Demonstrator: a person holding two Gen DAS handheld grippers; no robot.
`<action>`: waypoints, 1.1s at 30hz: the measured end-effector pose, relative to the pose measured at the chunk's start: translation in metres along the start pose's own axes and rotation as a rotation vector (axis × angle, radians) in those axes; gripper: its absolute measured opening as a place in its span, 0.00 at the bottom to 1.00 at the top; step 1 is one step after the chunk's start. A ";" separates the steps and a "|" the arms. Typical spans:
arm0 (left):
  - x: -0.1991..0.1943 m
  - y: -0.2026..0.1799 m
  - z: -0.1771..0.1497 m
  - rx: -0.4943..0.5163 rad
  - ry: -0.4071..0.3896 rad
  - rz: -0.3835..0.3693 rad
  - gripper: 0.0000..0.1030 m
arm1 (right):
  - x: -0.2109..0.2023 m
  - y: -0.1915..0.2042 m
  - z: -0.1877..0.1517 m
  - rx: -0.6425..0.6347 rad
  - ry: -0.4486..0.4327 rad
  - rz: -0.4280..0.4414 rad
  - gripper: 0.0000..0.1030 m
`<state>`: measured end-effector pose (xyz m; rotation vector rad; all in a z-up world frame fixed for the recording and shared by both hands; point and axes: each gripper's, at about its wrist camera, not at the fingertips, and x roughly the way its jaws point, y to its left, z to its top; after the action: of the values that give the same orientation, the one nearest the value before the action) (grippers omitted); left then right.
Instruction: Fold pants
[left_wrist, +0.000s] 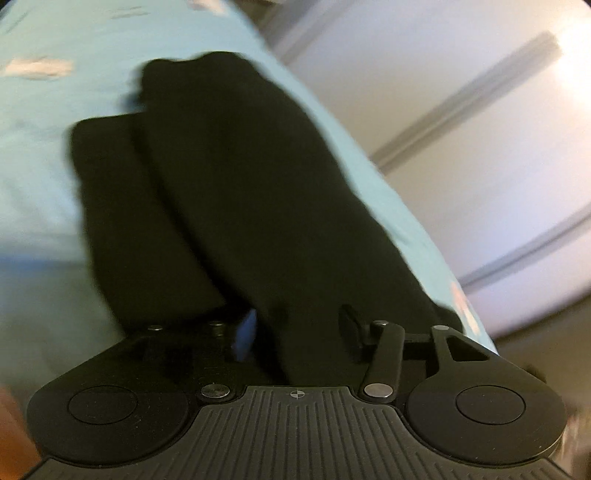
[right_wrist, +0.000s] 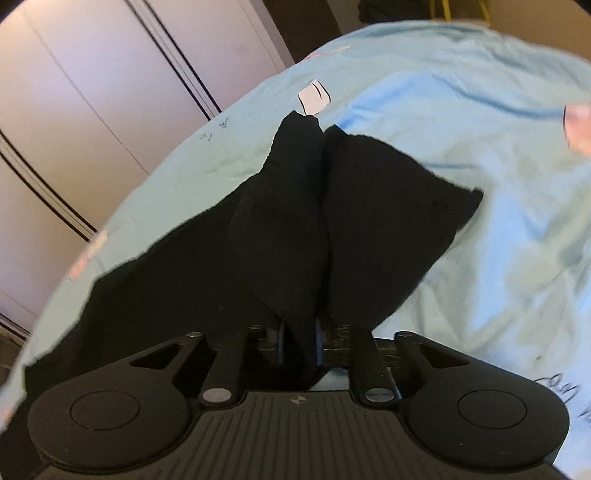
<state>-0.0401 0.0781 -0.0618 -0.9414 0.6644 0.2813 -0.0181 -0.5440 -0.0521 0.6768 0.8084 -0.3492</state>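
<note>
Black pants (left_wrist: 221, 184) lie lengthwise on a light blue bed sheet (left_wrist: 37, 184), one layer folded over another. My left gripper (left_wrist: 299, 328) is open at their near end. The cloth runs between its spread fingers, and a strip of the blue pad (left_wrist: 245, 332) shows bare beside it. In the right wrist view the pants (right_wrist: 369, 221) rise in two dark folds from the sheet (right_wrist: 480, 184). There my right gripper (right_wrist: 300, 341) has a narrow bunch of the cloth pinched between its two blue pads.
The bed's edge runs close to pale wardrobe doors (left_wrist: 461, 147) with dark seams (right_wrist: 92, 92). The sheet carries small pink and white prints (right_wrist: 314, 98) and is wrinkled on the right. A blurred pink patch (right_wrist: 578, 125) sits at the right edge.
</note>
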 end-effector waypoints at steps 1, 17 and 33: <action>0.005 0.008 0.004 -0.037 -0.003 0.003 0.53 | 0.000 -0.003 0.000 0.024 0.000 0.026 0.25; 0.031 0.009 0.026 -0.021 -0.124 0.070 0.56 | 0.020 0.060 -0.022 -0.306 0.004 -0.032 0.96; 0.007 0.035 0.017 -0.040 -0.158 0.027 0.56 | 0.015 0.068 -0.009 -0.564 -0.043 -0.185 0.93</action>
<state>-0.0454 0.1112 -0.0824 -0.9384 0.5285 0.3903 0.0229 -0.4880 -0.0393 0.0674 0.8797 -0.2824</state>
